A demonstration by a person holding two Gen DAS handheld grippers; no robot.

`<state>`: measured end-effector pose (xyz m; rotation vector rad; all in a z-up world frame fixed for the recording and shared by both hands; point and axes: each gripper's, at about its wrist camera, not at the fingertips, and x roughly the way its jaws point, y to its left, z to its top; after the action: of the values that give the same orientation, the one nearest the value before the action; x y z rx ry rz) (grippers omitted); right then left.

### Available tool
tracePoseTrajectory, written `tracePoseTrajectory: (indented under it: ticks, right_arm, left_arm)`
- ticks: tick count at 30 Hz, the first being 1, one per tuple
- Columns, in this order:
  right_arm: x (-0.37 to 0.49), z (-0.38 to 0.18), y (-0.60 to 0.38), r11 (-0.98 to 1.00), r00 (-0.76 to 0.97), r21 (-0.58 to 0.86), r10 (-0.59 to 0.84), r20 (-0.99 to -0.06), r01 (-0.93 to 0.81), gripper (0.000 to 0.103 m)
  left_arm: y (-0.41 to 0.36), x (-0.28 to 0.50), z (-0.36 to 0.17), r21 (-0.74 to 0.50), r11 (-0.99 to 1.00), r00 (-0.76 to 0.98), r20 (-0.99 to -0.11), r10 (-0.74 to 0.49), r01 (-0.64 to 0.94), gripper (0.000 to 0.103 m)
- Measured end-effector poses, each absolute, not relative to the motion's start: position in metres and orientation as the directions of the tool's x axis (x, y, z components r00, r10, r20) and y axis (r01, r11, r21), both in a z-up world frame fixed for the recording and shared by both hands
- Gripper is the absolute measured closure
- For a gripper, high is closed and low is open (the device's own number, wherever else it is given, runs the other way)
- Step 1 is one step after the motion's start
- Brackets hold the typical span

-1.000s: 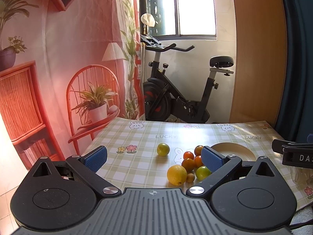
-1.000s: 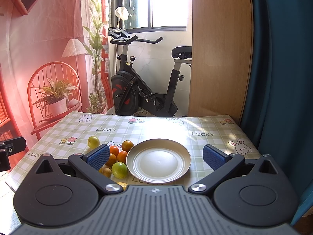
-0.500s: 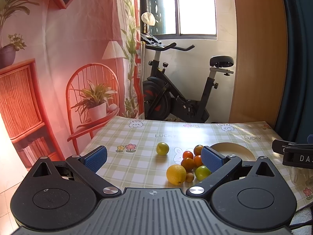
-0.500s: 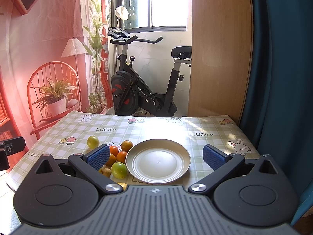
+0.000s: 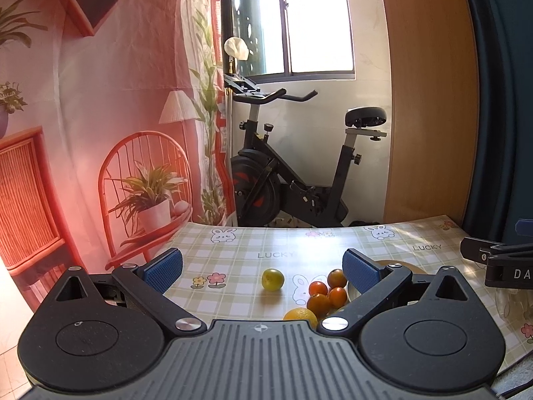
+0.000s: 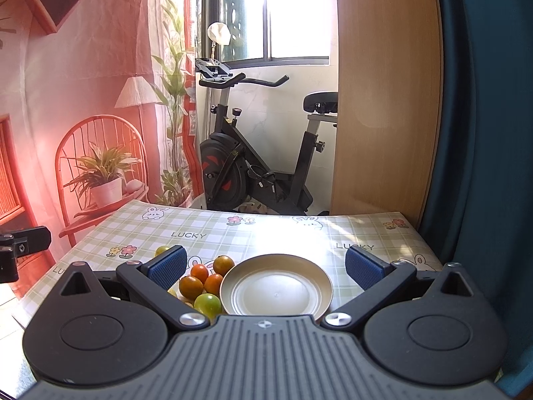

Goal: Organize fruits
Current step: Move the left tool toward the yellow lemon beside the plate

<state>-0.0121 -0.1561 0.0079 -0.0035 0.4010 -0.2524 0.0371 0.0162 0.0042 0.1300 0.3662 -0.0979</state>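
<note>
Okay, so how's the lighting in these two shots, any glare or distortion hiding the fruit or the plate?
Left wrist view: the window is blown out, a red haze washes the left side, and fisheye bends the edges; the fruit stays sharp. Right wrist view: sun glare whitens the tablecloth behind the plate, whose rim still reads clearly.

Each wrist camera sits low behind its claw, facing forward across the worktop [image 5: 233, 253] toward the window. The left view looks from further left. Both views share the fruit cluster [image 6: 203, 283] and exercise bike [image 5: 293, 180]
</note>
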Motion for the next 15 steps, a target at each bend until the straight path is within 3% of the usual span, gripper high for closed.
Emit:
tracePoseTrajectory:
  ticks: [6, 15]
  right_arm:
    - [0.001, 0.008, -0.167, 0.977, 0.921, -0.05, -0.213, -0.326, 0.209, 0.0]
    - [0.027, -0.008, -0.183, 0.996, 0.967, 0.002, -0.089, -0.241, 0.092, 0.0]
  left_arm:
    - [0.02, 0.053, 0.002, 0.112, 0.992, 0.95, -0.313, -0.016, 0.053, 0.0]
    - [0.02, 0.086, -0.021, 0.089, 0.993, 0.934, -0.353, -0.047, 0.083, 0.001]
